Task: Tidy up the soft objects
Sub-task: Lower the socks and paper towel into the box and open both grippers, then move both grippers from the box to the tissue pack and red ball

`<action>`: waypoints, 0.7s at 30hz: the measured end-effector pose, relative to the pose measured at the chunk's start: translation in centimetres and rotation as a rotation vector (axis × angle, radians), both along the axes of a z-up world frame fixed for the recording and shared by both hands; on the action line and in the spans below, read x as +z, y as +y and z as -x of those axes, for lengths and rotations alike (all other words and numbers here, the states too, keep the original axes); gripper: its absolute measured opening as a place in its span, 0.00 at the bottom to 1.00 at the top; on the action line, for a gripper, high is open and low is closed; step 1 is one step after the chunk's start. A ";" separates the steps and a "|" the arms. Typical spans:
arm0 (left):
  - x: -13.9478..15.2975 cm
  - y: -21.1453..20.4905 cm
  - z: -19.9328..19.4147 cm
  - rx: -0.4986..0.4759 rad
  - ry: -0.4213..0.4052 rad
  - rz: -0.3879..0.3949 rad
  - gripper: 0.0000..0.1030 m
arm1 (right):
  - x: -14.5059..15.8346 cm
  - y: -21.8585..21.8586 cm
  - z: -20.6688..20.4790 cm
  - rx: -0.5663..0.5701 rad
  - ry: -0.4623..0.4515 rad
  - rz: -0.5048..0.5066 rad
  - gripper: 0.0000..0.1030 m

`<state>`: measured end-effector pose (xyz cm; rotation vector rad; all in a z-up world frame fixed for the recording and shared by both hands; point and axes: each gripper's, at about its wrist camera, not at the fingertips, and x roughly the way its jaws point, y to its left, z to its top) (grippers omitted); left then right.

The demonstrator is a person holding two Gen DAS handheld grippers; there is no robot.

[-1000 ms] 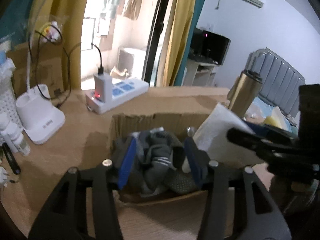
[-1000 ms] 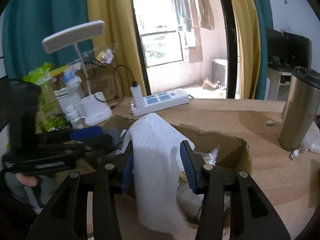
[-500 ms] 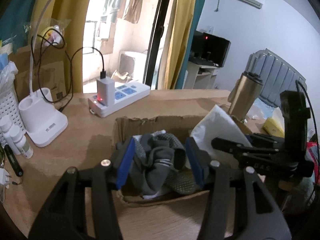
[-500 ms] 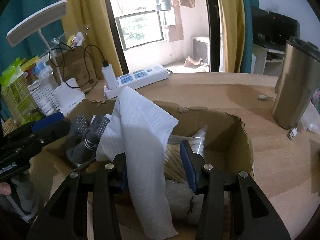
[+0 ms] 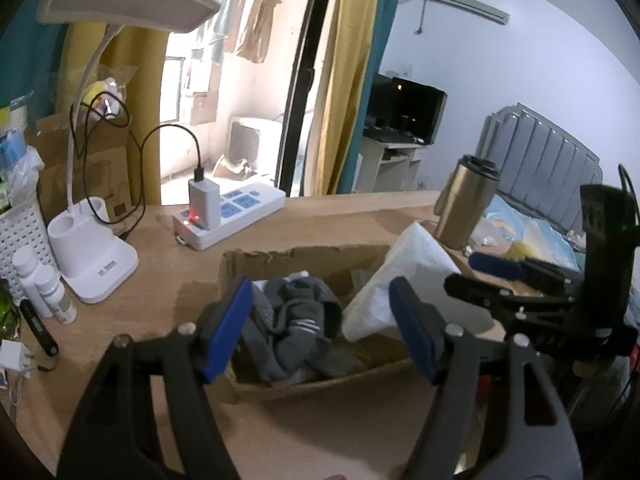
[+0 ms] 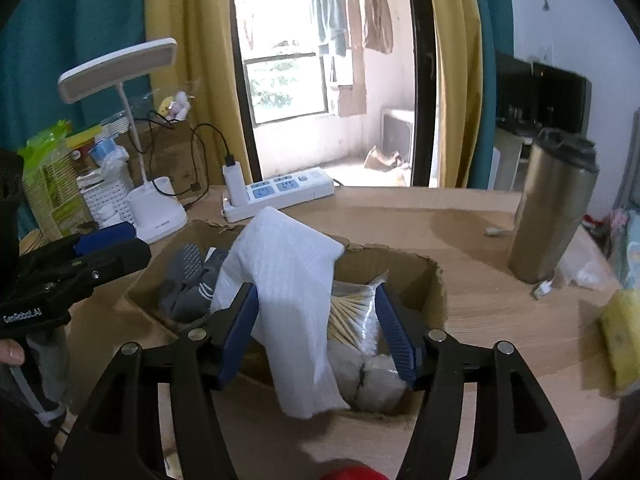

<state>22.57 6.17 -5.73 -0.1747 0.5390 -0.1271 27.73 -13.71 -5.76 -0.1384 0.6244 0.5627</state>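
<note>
Left wrist view: the left gripper [image 5: 320, 320] hangs over the near end of a shallow cardboard box [image 5: 280, 254] with ragged, torn corrugated edges. Its jaws are opening, the flat blue pads [image 5: 226, 330] standing clear on either side of a crumpled bundle of grey knit socks [image 5: 298, 320], which lies loose in the left part of the box; one sock shows pale stripes, another a dotted grip sole. To the right, a white ribbed paper towel [image 5: 404, 284] rises stiffly out of the box in a folded peak. The right gripper [image 5: 500, 276] reaches in from the right, black and angular. On the pale wood-grain table [image 5: 168, 264] stand a white plastic desk lamp [image 5: 92, 252], a white power strip [image 5: 236, 216] and a brushed-metal tumbler [image 5: 464, 208].

Right wrist view: the right gripper [image 6: 316, 336] is opening too. The paper towel [image 6: 296, 300] drapes between its ridged blue pads [image 6: 396, 336]; the left pad lies against its fold, the right pad stands apart, so nothing is pinched. The towel's lower end hangs over the near wall of the box [image 6: 424, 276]. Behind it lie a clear bag of wooden-stemmed cotton swabs [image 6: 352, 316] and soft white cotton balls [image 6: 376, 380]. The socks [image 6: 192, 280] sit in the left end, just beside the left gripper [image 6: 108, 244], with a hand [image 6: 12, 354] on its handle at the frame's edge. The cylindrical tumbler [image 6: 552, 208] stands well apart on the right.
</note>
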 end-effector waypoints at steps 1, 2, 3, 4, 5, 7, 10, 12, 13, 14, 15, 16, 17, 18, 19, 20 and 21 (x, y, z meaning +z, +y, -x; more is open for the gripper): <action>0.1 -0.2 0.3 -0.004 -0.002 -0.006 0.70 | 0.2 -0.2 0.5 -0.002 -0.024 0.014 0.63; 0.3 -0.4 0.6 -0.005 -0.006 -0.010 0.71 | 0.5 -0.3 1.1 -0.006 -0.061 0.041 0.63; 0.5 -0.5 1.0 -0.004 -0.014 -0.012 0.71 | 0.7 -0.4 1.5 -0.007 -0.087 0.059 0.64; 0.8 -0.6 1.4 -0.004 -0.022 -0.013 0.71 | 0.8 -0.6 1.8 -0.007 -0.101 0.066 0.64; 1.0 -0.6 1.7 -0.004 -0.028 -0.012 0.71 | 1.0 -0.8 2.0 -0.006 -0.111 0.072 0.64; 1.6 -0.5 2.3 0.009 -0.048 -0.009 0.71 | 1.3 -1.4 2.4 -0.008 -0.121 0.069 0.65; 2.4 -0.3 2.9 0.031 -0.074 -0.009 0.71 | 1.9 -1.8 3.2 -0.013 -0.156 0.080 0.65; 2.8 -0.2 3.0 0.040 -0.083 -0.001 0.71 | 2.1 -1.8 3.7 -0.018 -0.189 0.105 0.66; 2.9 -0.1 3.0 0.041 -0.082 0.000 0.71 | 2.1 -1.7 3.9 -0.020 -0.203 0.118 0.68; 2.9 -0.2 3.0 0.042 -0.082 0.001 0.71 | 2.0 -1.6 3.9 -0.016 -0.208 0.125 0.68; 2.8 -0.2 3.0 0.043 -0.080 -0.001 0.71 | 1.7 -1.5 3.7 -0.009 -0.200 0.126 0.69; 2.7 -0.3 2.9 0.044 -0.076 -0.003 0.71 | 1.4 -1.5 3.4 -0.006 -0.186 0.131 0.70; 2.5 -0.2 2.9 0.043 -0.071 -0.001 0.71 | 1.0 -1.3 2.9 -0.006 -0.169 0.139 0.70; 2.3 -0.2 2.8 0.041 -0.064 0.001 0.71 | 0.6 -1.1 2.4 -0.005 -0.153 0.142 0.70; 2.1 -0.2 2.7 0.042 -0.056 -0.001 0.71 | 0.2 -0.9 1.8 0.001 -0.134 0.138 0.70; 1.8 -0.2 2.6 0.042 -0.046 -0.004 0.71 | -0.2 -0.7 1.2 0.003 -0.111 0.141 0.70; 1.4 -0.1 2.3 0.041 -0.033 -0.005 0.71 | -0.7 -0.4 0.5 0.006 -0.082 0.144 0.70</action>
